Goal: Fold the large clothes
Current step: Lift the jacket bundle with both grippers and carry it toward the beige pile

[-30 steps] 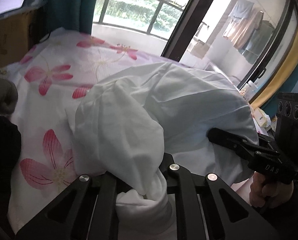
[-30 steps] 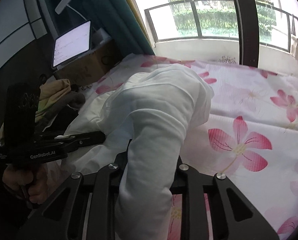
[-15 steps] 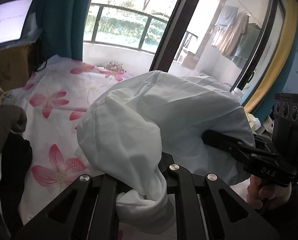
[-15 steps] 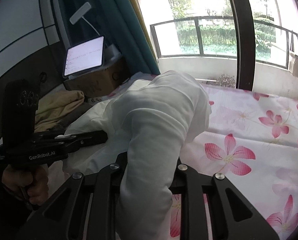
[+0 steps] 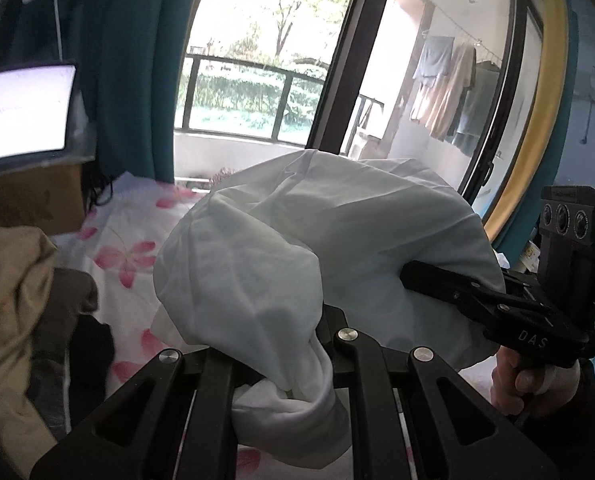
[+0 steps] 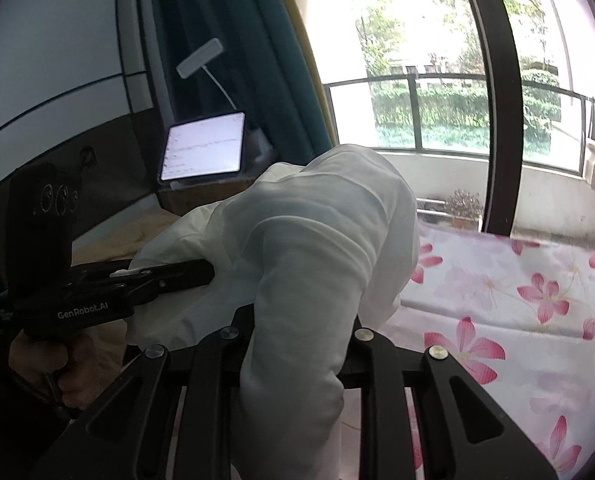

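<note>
A large white garment hangs bunched between both grippers, lifted above the flowered bed sheet. My left gripper is shut on a gathered fold of it; the cloth drapes over the fingers and hides the tips. Seen from the right wrist view, that gripper bites the cloth's left edge. My right gripper is shut on another thick fold of the white garment, tips covered. From the left wrist view, the right gripper pokes into the cloth, held by a hand.
A lit tablet stands on a cardboard box at the bed's head. Tan and dark clothes lie piled on the left. Teal curtains and a big window frame stand behind the bed.
Both grippers have risen with the white garment, lifting it off the sheet. The views now tilt up, showing more window and the tablet.
</note>
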A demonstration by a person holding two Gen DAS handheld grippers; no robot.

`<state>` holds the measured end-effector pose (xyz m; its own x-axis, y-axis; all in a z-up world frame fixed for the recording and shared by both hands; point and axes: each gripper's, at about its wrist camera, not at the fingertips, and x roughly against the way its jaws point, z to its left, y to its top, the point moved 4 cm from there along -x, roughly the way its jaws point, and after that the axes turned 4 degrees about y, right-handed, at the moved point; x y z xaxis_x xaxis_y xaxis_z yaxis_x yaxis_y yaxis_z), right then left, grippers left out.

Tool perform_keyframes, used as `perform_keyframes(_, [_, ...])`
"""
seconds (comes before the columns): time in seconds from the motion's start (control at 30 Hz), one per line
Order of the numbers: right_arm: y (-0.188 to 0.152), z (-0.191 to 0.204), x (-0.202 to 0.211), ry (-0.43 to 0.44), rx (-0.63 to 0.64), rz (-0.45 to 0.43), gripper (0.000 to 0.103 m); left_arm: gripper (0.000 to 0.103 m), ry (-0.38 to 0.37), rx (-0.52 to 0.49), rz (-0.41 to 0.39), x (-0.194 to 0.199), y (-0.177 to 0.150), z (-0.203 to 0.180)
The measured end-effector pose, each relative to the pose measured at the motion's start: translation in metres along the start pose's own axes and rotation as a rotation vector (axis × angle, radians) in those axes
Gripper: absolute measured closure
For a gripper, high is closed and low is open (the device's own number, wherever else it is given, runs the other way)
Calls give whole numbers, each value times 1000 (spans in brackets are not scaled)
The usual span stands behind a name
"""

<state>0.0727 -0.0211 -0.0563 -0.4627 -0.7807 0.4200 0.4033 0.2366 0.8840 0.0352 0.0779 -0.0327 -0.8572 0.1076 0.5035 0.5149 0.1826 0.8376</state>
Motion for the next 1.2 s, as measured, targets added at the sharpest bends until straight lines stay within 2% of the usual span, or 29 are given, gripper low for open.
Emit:
perform_keyframes(0.3, [13,34,7,39,40,-38,81,92,45,-16,-58,40,4,10])
perform_keyframes(0.6, [15,62,3,77,62,-44,81,92,84,-16,-83,66,-1,27])
perform_keyframes(0.9, [5,81,-5,109,49,-34,81,92,114,-23,-70,79,-13,40])
perform_keyframes(1.2, [-13,93,-23,125,33,7,81,91,137,-5,-23,77,-31,55])
